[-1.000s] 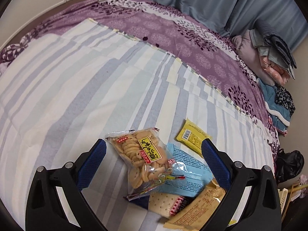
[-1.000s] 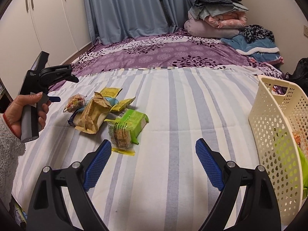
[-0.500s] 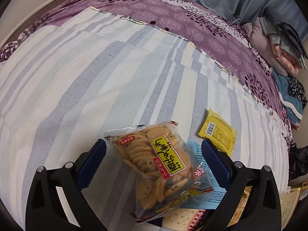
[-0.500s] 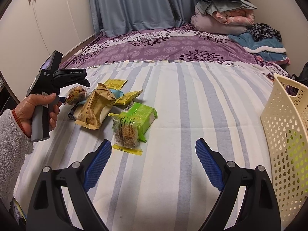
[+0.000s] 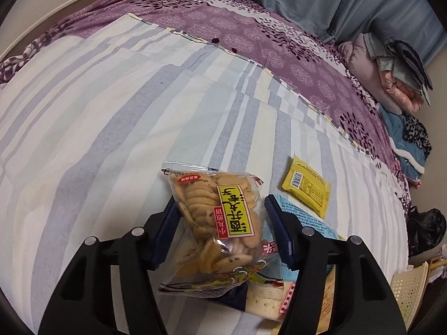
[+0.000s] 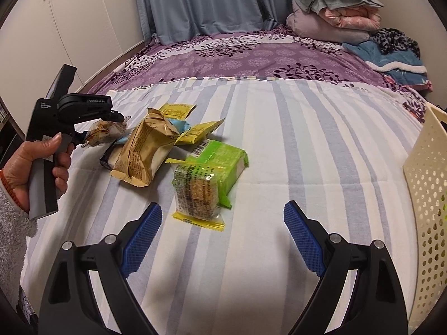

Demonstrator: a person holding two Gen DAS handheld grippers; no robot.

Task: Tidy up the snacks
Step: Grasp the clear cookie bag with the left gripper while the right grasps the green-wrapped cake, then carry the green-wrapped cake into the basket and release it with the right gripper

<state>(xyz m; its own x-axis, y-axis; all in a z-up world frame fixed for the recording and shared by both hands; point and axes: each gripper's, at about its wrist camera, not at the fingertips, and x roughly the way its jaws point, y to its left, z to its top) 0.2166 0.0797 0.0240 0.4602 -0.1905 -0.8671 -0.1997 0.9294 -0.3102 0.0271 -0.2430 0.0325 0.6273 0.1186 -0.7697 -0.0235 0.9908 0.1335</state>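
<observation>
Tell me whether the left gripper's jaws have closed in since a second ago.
Yes. The left gripper has just been closing; its pads now press the cracker bag, no longer wide apart over the striped sheet.

We take this for a home bedroom. We work on a bed with a blue-and-white striped sheet (image 6: 279, 145) over a purple floral cover (image 6: 251, 61). Folded quilts (image 6: 335, 14), blue-grey curtains (image 6: 195, 0) and white cupboard doors (image 6: 69, 28) surround it.

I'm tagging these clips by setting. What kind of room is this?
Most likely a bedroom: the snacks lie on a bed spread with a striped sheet over purple floral bedding, folded quilts are stacked at the far end, and blue curtains and white wardrobe doors stand behind.
</observation>
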